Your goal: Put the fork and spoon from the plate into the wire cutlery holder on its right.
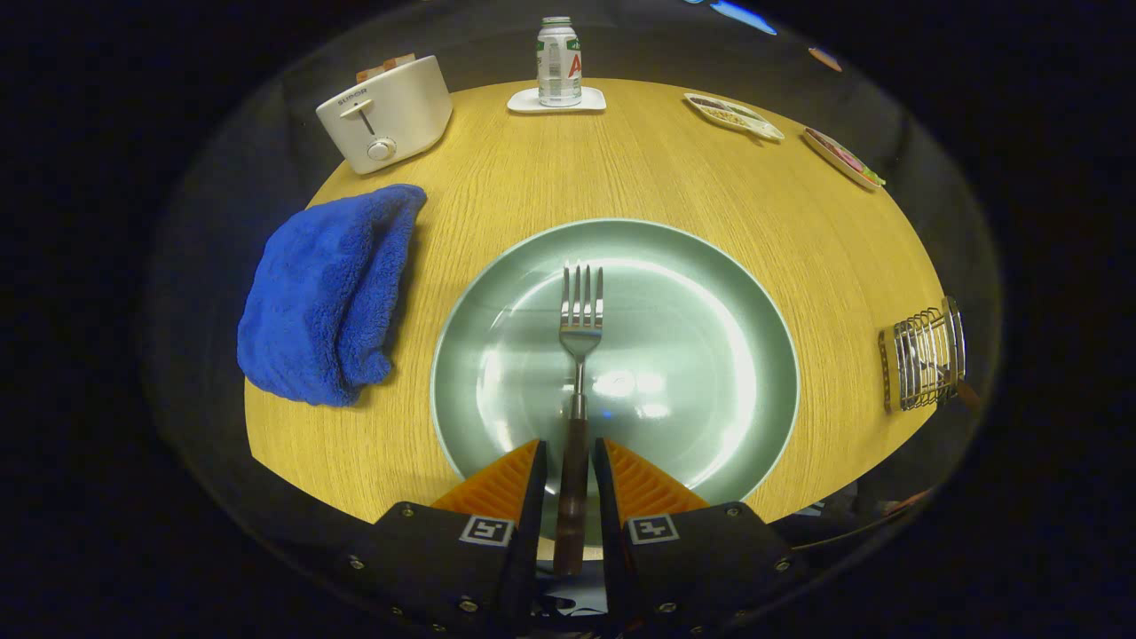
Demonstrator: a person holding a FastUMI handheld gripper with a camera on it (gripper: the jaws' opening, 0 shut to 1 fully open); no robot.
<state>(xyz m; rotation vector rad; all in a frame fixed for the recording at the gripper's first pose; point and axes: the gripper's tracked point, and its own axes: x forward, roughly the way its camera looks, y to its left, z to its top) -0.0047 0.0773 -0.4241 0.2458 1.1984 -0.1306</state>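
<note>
A fork with a dark brown handle lies along the middle of the pale green plate, tines pointing away from me. My gripper is low over the plate's near rim. Its fingers stand on either side of the fork's handle, close to it, with a thin gap showing on each side. The wire cutlery holder stands to the right of the plate at the table's edge. A brown handle sticks out of it.
A folded blue towel lies left of the plate. Beyond it stands a white toaster. A can on a white coaster is at the far edge, and two small dishes sit at the far right of the round wooden table.
</note>
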